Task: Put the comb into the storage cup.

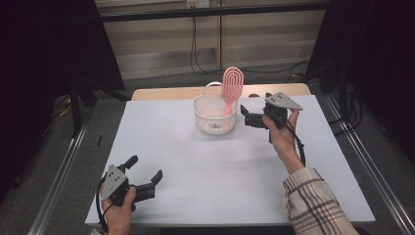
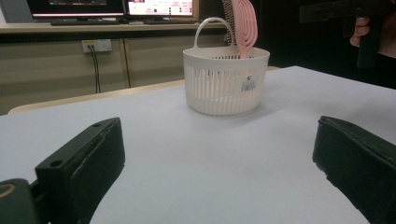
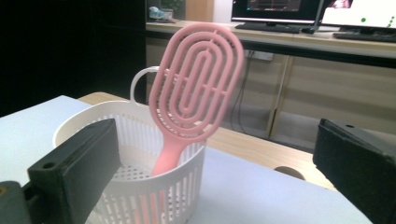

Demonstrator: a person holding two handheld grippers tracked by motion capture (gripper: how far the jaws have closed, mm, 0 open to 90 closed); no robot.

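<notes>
A pink hairbrush [image 1: 231, 87] stands handle-down in a white slatted basket [image 1: 214, 115] at the far middle of the table, its vented head leaning over the rim. My right gripper [image 1: 247, 113] hovers just right of the basket, open, nothing between its jaws. In the right gripper view the hairbrush [image 3: 196, 88] and basket [image 3: 140, 186] stand close ahead between the spread jaws. My left gripper [image 1: 145, 174] rests open near the table's front left. From the left gripper view the basket [image 2: 225, 81] sits far off with the hairbrush [image 2: 243, 23] poking out.
The white tabletop [image 1: 195, 161] stretches between both hands. A wooden strip [image 1: 161, 93] runs along the far edge. Cables [image 1: 195, 54] hang down the wall behind. Metal rails [image 1: 63, 166] flank the table.
</notes>
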